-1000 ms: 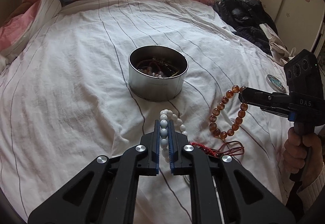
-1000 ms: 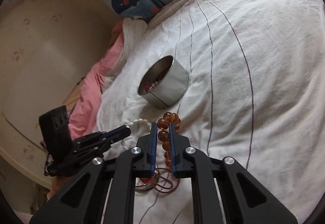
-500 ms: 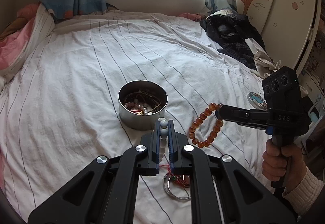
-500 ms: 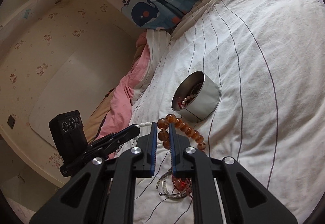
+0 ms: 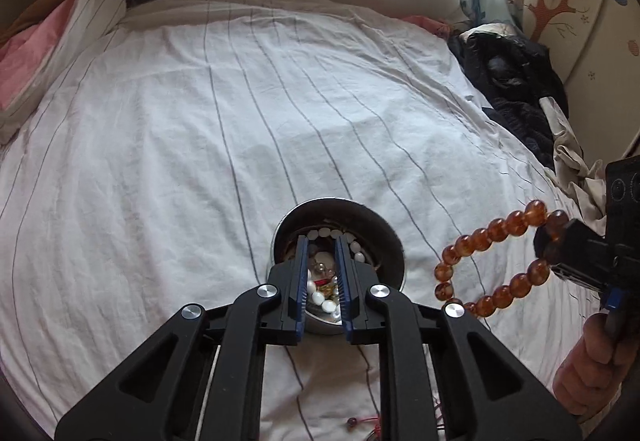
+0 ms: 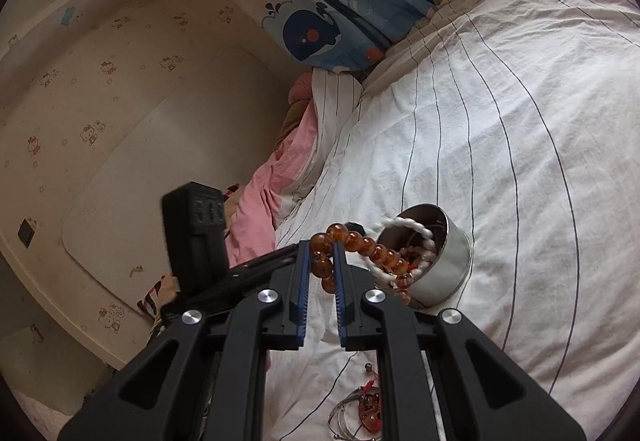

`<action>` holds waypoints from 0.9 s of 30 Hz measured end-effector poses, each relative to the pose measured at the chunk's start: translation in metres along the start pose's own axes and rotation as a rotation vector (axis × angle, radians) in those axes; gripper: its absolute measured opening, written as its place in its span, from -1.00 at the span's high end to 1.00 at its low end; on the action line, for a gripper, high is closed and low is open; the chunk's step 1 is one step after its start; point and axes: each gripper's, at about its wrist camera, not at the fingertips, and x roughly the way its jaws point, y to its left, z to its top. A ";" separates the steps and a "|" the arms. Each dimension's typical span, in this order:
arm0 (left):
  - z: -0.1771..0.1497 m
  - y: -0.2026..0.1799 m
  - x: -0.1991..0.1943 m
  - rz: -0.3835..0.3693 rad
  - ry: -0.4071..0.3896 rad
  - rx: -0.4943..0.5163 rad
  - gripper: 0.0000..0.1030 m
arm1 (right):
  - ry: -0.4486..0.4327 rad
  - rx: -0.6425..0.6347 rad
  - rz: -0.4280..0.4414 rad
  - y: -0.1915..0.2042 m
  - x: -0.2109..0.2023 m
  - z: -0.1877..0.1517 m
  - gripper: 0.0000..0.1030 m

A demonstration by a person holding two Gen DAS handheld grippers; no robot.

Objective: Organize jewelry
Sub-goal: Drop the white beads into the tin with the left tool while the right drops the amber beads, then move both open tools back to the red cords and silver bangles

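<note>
The left hand-held gripper (image 5: pixel 322 273) hangs right over the round metal tin (image 5: pixel 384 229). Its jaws have just been opening and now stand a little apart, with nothing squeezed between them. The white bead bracelet (image 6: pixel 416 231) is dropping into the tin, on top of other jewelry.

The right hand-held gripper (image 6: pixel 322 267) is to the right of the tin, up off the bed. It is clamped on the brown bead bracelet (image 5: pixel 486 237), which dangles in a loop. A hand (image 5: pixel 588 373) holds its handle.

The tin sits on the white striped bed sheet (image 5: pixel 200 161). A silver bangle with red cord (image 6: pixel 360 409) lies near, on the sheet.
</note>
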 end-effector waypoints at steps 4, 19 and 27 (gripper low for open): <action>-0.010 0.015 -0.017 0.032 -0.027 -0.010 0.24 | 0.021 0.010 0.033 -0.001 0.023 0.011 0.76; -0.114 -0.037 -0.048 -0.041 0.102 0.228 0.03 | 0.205 -0.119 -0.404 -0.017 -0.002 -0.040 0.39; -0.122 -0.042 -0.035 -0.090 0.160 0.245 0.03 | 0.418 -0.331 -0.480 0.002 0.016 -0.114 0.36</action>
